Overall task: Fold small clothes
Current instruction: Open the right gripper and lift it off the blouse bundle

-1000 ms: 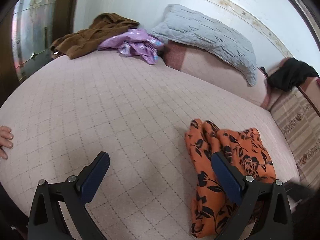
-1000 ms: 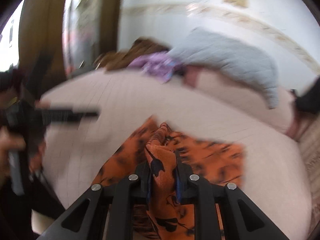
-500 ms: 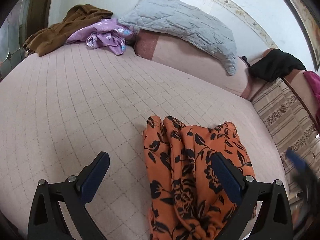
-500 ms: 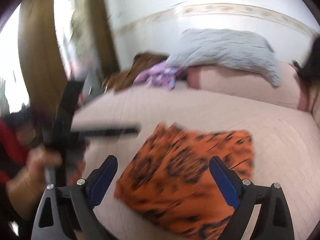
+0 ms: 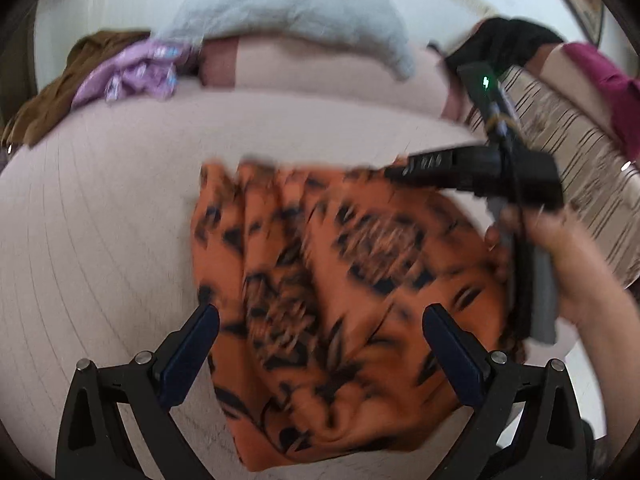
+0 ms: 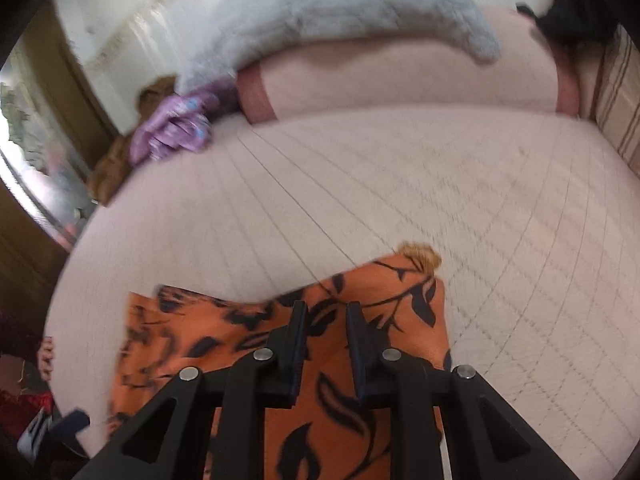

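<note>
An orange garment with a black floral print (image 5: 336,304) lies on the pink quilted bed (image 5: 100,220). My left gripper (image 5: 320,344) is open and hovers just above the garment's near part, one finger at each side. My right gripper (image 6: 326,332) is over the garment's far right edge (image 6: 400,292) with its jaws close together; a narrow gap shows between them, and I cannot tell whether cloth is pinched. In the left wrist view the right gripper (image 5: 408,168) reaches in from the right, held by a hand (image 5: 560,256).
A grey pillow (image 5: 288,8) lies on a pink bolster (image 6: 400,80) at the bed's head. A purple garment (image 5: 136,76) and a brown one (image 5: 48,100) lie at the far left. A black item (image 5: 508,40) and a striped cloth (image 5: 580,152) are on the right.
My left gripper moved right, over the garment, staying open. My right gripper, open half a second ago, has come down on the garment's far edge and its jaws have narrowed.
</note>
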`<action>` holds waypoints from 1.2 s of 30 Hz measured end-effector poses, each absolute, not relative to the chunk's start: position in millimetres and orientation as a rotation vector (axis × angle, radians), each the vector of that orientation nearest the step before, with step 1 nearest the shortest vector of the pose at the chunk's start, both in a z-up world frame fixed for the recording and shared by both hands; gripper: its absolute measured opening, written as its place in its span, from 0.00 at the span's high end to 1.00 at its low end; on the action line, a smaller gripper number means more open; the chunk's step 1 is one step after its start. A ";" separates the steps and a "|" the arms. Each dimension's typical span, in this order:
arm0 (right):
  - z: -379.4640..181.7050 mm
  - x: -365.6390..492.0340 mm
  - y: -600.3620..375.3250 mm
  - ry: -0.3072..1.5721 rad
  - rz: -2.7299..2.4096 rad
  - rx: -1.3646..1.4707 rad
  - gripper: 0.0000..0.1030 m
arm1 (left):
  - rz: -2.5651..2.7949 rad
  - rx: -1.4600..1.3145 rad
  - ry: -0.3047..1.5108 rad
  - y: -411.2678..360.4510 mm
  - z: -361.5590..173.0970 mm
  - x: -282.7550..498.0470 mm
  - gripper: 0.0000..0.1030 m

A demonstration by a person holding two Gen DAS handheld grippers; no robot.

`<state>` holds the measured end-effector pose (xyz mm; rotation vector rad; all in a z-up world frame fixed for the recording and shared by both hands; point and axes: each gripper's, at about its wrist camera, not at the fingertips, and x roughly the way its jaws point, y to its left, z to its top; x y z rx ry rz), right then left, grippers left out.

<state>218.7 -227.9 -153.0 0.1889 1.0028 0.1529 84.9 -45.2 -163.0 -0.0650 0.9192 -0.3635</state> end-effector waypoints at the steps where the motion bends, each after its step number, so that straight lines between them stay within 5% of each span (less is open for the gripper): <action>1: -162.9 221.6 -226.6 1.031 0.146 0.183 0.80 | -0.343 -0.052 0.938 -44.6 -171.3 85.7 0.02; 11: -96.5 159.6 -205.9 0.894 0.249 0.149 0.80 | -0.328 -0.084 0.912 -24.5 -168.5 84.6 0.00; 17: -139.4 110.9 -168.4 1.022 0.272 0.001 0.79 | -0.309 -0.042 0.941 -26.2 -175.2 78.4 0.00; 23: -117.5 69.4 -156.9 0.885 0.299 -0.009 0.78 | -0.250 -0.018 0.828 -2.4 -147.1 69.2 0.00; 24: -110.0 55.6 -148.4 0.847 0.305 -0.069 0.69 | -0.227 -0.010 0.800 5.2 -141.4 70.5 0.00; 25: -103.3 42.2 -136.3 0.815 0.312 -0.155 0.34 | -0.202 -0.008 0.778 11.6 -135.1 72.3 0.00; 26: -99.3 28.2 -124.4 0.785 0.326 -0.230 0.11 | -0.176 -0.009 0.758 18.0 -128.3 72.2 0.00; 27: -97.6 14.3 -120.4 0.754 0.334 -0.272 0.00 | -0.161 -0.014 0.745 22.9 -123.2 72.2 0.00; 36: -113.1 -31.3 -54.2 0.572 0.360 -0.646 0.04 | -0.118 -0.005 0.639 30.0 -103.6 56.6 0.00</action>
